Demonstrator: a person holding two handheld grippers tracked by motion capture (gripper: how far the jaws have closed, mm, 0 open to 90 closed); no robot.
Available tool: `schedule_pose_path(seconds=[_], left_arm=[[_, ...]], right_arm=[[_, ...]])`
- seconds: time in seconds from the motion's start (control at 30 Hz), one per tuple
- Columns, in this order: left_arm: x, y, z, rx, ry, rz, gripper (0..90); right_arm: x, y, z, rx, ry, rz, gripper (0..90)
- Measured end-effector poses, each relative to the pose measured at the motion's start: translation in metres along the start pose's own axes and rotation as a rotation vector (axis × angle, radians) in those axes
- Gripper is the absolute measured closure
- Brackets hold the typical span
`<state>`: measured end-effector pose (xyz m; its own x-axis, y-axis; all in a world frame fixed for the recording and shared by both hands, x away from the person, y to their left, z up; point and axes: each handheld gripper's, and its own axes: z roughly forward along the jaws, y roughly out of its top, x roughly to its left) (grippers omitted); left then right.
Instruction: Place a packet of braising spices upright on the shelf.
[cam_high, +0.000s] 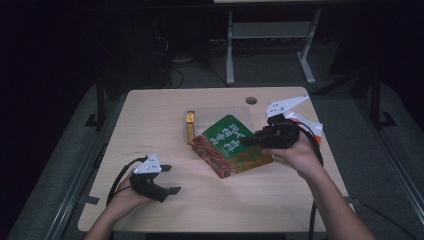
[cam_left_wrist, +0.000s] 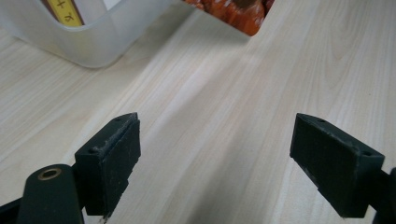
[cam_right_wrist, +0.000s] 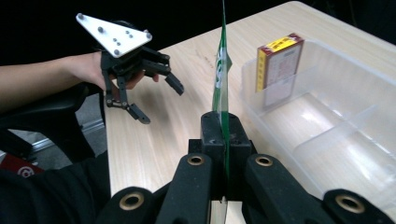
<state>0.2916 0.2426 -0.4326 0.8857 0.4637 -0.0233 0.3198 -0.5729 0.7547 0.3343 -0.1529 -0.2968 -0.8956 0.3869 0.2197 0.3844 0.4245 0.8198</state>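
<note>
Snack bag (cam_high: 231, 144) edge-on, clamped in right claw (cam_right_wrist: 223, 128); far corner cut off. Left claw (cam_left_wrist: 215, 154) open, empty.

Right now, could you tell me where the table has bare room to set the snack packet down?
The near strip of the table, between the open left tool and the right forearm, is bare, as is the far-left stretch beside the clear bin. The middle is crowded: the right tool holds the snack packet over the bin.
</note>
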Motion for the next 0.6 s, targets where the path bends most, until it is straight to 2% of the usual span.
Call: schedule_pose_path(seconds=[0.4, 0.53, 0.6], left_arm=[[0.003, -0.003, -0.003, 0.002, 0.004, 0.0, 15.9], [0.0, -0.002, -0.001, -0.005, 0.002, 0.004, 15.9], [0.0, -0.002, -0.001, -0.003, 0.002, 0.004, 15.9]], right_arm=[[-0.008, 0.024, -0.012, -0.009, -0.057, -0.012, 90.0], [-0.014, 0.036, -0.016, -0.013, -0.09, 0.0, 90.0], [-0.015, 0.038, -0.016, -0.016, -0.09, 0.002, 90.0]])
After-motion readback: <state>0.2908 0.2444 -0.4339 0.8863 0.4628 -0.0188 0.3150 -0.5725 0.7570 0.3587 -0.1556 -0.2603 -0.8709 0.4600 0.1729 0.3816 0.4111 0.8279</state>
